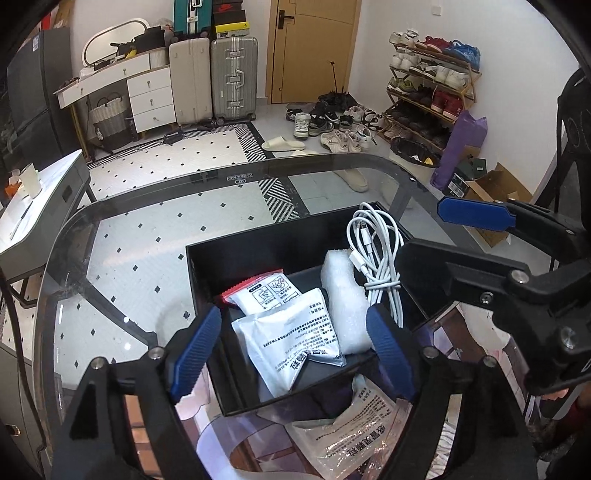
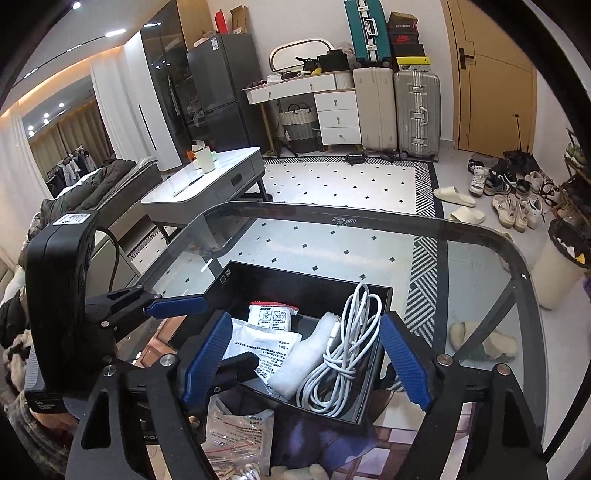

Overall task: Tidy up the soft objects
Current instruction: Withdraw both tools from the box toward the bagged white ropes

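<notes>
Surface: a glass table (image 1: 122,229) with a dark rounded rim; a patterned rug (image 2: 343,181) shows through it.
Room: a wooden door (image 1: 314,48), a shoe rack (image 1: 432,88), a white dresser (image 2: 325,107) and a low white table (image 2: 207,184).
Suitcases: three – beige (image 1: 192,77) and silver (image 1: 234,74) on the floor, teal (image 2: 367,29) stacked above.
Container: one black box (image 1: 258,254) on the glass.
Inside the box: two printed sachets, one red-edged (image 1: 262,291) and one plain white (image 1: 291,339) overlapping it, one white foam piece (image 1: 343,295), one coiled white cable (image 1: 373,240) along the right wall.
Outside the box: one clear printed bag (image 1: 351,439), near edge.
Left gripper (image 1: 291,354): fingers spread, nothing grasped, above the sachets.
Right gripper (image 2: 306,358): fingers spread, nothing grasped, above the cable.
</notes>
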Motion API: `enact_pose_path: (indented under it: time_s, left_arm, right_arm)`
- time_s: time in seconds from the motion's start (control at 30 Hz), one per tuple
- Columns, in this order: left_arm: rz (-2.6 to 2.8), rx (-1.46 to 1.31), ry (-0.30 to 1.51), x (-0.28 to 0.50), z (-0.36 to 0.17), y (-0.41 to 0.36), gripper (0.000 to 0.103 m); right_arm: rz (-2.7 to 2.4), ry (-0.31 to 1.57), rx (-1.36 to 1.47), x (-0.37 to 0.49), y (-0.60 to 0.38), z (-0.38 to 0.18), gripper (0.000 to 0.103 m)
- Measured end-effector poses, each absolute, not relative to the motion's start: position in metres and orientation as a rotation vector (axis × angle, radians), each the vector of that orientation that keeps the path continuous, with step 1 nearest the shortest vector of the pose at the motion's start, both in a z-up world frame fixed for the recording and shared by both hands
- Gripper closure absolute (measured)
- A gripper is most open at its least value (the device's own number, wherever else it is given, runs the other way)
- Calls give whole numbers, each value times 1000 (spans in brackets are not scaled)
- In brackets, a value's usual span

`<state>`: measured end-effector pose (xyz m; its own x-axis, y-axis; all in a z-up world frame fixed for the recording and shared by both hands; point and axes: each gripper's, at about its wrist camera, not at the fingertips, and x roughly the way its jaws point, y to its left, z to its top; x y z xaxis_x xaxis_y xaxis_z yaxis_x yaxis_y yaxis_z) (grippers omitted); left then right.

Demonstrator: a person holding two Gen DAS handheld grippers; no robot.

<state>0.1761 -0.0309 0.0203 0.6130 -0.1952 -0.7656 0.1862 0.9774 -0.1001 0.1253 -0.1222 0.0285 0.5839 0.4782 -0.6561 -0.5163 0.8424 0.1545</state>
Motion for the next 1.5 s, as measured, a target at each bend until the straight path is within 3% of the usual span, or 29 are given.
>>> enact_pose_path:
  time_s: [0.07, 0.2, 0.4, 1.5]
  left_arm:
    - [-217, -10, 880, 171, 21, -32, 20]
    - [-211, -14, 862, 163, 26, -32, 5]
    - [-208, -24, 850, 153, 31, -29, 0]
    - [-138, -85, 813, 72, 28, -25, 0]
  right_arm:
    - [582, 735, -66, 119, -121, 32, 10]
    - [581, 723, -88, 109, -122, 38, 5]
    - [567, 719, -78, 99, -133, 42, 3]
    - [601, 727, -130, 22, -151, 24, 3]
